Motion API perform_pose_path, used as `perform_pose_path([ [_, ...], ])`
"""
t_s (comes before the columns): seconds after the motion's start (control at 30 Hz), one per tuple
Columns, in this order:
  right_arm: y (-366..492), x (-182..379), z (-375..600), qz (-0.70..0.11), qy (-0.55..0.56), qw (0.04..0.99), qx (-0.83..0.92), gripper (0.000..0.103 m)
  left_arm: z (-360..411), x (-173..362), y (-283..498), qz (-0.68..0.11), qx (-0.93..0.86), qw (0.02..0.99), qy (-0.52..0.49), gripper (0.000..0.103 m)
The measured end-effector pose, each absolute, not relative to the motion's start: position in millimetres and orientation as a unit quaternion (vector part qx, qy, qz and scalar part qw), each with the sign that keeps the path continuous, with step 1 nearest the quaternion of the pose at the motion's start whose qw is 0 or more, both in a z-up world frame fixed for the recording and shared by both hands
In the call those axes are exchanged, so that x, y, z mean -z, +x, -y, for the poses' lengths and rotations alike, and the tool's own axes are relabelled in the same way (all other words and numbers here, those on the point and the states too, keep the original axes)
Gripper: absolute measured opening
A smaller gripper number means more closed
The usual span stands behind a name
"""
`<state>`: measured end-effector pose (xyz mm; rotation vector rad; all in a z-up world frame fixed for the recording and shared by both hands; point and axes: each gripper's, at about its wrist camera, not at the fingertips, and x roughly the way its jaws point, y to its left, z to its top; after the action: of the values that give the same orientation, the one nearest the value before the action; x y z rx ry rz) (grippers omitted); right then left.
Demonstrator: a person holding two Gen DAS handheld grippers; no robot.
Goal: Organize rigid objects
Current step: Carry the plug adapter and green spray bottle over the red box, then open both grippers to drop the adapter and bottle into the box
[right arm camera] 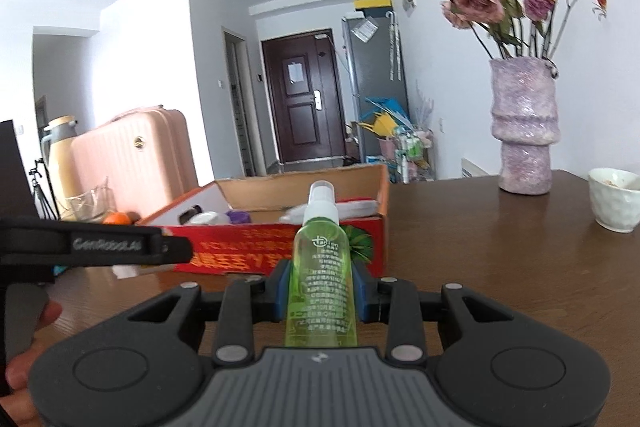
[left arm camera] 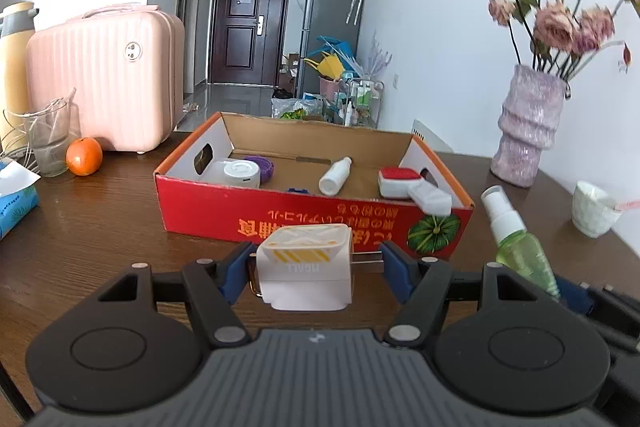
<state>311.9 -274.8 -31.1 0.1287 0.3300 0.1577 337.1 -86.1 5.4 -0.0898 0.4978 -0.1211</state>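
Left wrist view: left gripper (left arm camera: pixel 318 265) fingers closed on white charger (left arm camera: pixel 306 269), lower centre, short of red box (left arm camera: pixel 280 213) already holding several items. Right wrist view: right gripper (right arm camera: pixel 322 293) clamped on green spray bottle (right arm camera: pixel 322 267), centre. Both still undelivered.

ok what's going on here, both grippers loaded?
Yes. The left gripper is shut on a white plug adapter, the right gripper on a green spray bottle. Both are held in front of the red cardboard box on the wooden table. The box already holds a small white bottle, a white jar and a red-and-white item. Neither held object is in the box yet.
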Motion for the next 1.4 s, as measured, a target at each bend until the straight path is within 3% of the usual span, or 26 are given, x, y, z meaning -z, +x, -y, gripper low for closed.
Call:
perform_pose_path([
  [1.4,417,7,211,-0.136,0.100,0.984,-0.063,0.030,45,-34,417,-0.203,0.015,0.976,-0.076,0.069],
])
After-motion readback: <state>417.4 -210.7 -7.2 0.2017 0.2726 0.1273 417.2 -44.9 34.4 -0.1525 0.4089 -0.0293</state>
